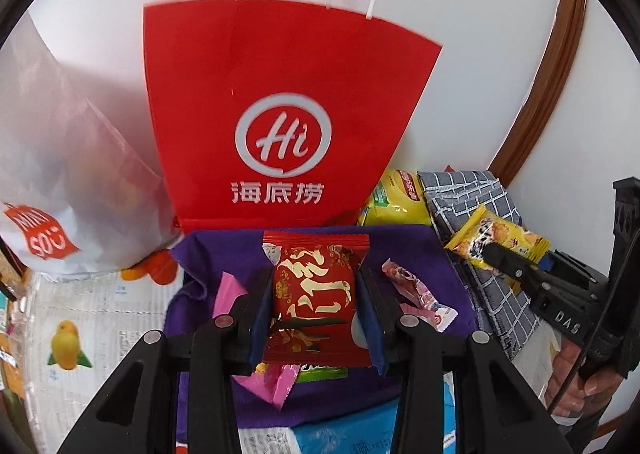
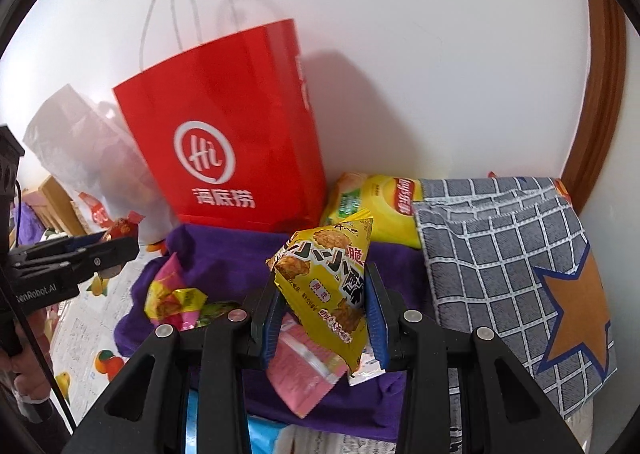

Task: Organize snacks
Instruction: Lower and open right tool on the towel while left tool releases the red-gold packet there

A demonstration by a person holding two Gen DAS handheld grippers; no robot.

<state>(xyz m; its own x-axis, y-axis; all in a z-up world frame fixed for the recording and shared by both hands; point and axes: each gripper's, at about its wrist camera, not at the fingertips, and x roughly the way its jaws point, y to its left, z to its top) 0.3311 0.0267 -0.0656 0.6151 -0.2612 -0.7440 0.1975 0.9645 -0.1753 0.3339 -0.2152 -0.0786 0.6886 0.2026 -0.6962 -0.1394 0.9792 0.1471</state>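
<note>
Both tongs are loaded: the left gripper (image 1: 316, 294) is clamped on a red snack packet (image 1: 316, 286) and the right gripper (image 2: 326, 318) is clamped on a yellow snack packet (image 2: 324, 286), each held above the purple cloth (image 1: 404, 250) that lies just in front of the red paper bag (image 1: 280, 94). Starting left of the red paper bag, a white plastic bag (image 1: 68, 158) leans against it; something shows faintly through its film, but I cannot tell what. The red paper bag stands upright against the wall with its mouth facing up, and its inside is hidden from both views. On the purple cloth in front of it lie loose pink wrapped sweets (image 1: 416, 290) and a pink packet (image 2: 304, 370). Right of the red paper bag rest a yellow chip bag (image 2: 380, 206) and a grey checked cloth bag (image 2: 516, 270) with an orange star, contents unseen. The likely trouble is grip: both wrappers are slick and puffed, pinched only across their middles, so either could slide out or burst if squeezed harder. Lifting over the tall, light red paper bag could also nudge its rim and tip it, and the two grippers are near enough to collide.
</note>
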